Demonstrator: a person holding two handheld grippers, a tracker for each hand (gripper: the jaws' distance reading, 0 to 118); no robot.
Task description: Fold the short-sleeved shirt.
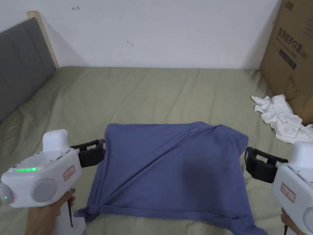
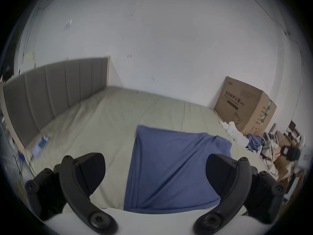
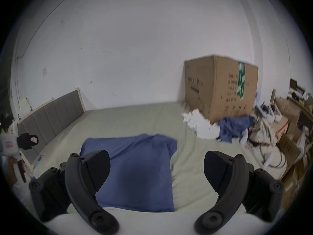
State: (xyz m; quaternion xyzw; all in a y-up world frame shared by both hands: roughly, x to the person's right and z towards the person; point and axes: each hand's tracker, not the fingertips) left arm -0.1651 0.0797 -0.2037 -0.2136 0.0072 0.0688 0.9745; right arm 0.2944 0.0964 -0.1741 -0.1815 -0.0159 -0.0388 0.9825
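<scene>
Shirt (image 1: 171,171), blue, lies partly folded with diagonal creases.

The shirt (image 1: 174,171) lies on the bed (image 1: 146,91), near its front edge. The left claw (image 1: 91,152) sits just beside the shirt's left edge, the right claw (image 1: 259,163) just beside its right edge. A headboard (image 1: 18,67) stands at the bed's left. At the far right a box (image 1: 290,52) stands by the wall, with a cloth heap (image 1: 281,117) before it.

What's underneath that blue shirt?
The blue shirt lies flat on the green bedsheet, which shows all around it. Whatever sits directly beneath the cloth is covered, though no bump suggests anything there.
</scene>
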